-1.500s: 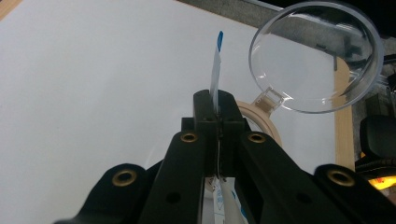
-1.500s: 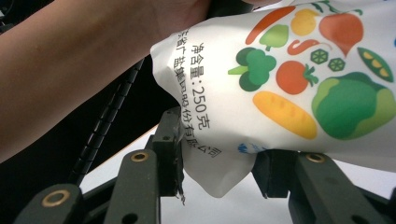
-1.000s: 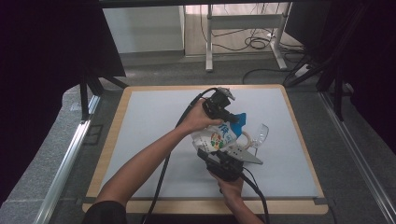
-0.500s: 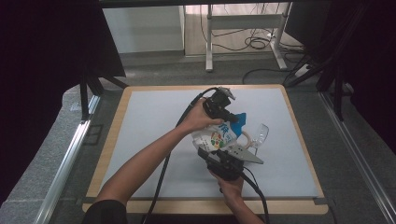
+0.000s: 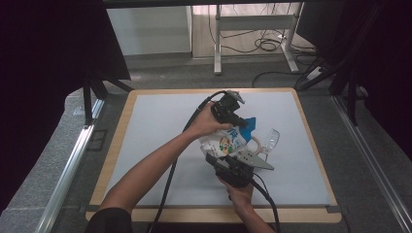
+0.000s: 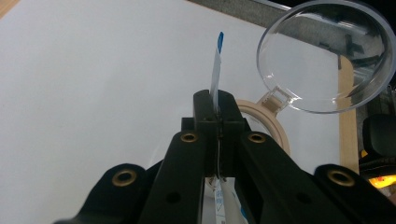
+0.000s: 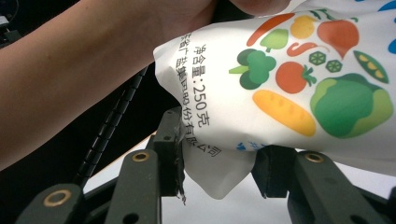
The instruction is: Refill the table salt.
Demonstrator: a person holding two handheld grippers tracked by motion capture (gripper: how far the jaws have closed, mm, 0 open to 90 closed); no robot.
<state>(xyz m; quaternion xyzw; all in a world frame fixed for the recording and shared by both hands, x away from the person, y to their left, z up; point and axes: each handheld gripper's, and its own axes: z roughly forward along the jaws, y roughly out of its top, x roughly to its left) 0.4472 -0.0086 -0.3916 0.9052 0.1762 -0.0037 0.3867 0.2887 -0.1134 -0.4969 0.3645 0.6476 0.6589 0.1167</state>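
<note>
Sideways, the pouch (image 5: 228, 141) spans both clamped hand-held grippers — left (image 5: 245, 124) pinching its blue top, right (image 5: 228, 158) its bottom.

High view above table (image 5: 145, 145) – both gripper views close on shared pouch (image 5: 228, 141)

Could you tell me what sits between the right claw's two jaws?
In the right gripper view, the bottom corner of the white pouch printed with vegetables sits between the right claw's jaws, which are closed on it.
</note>
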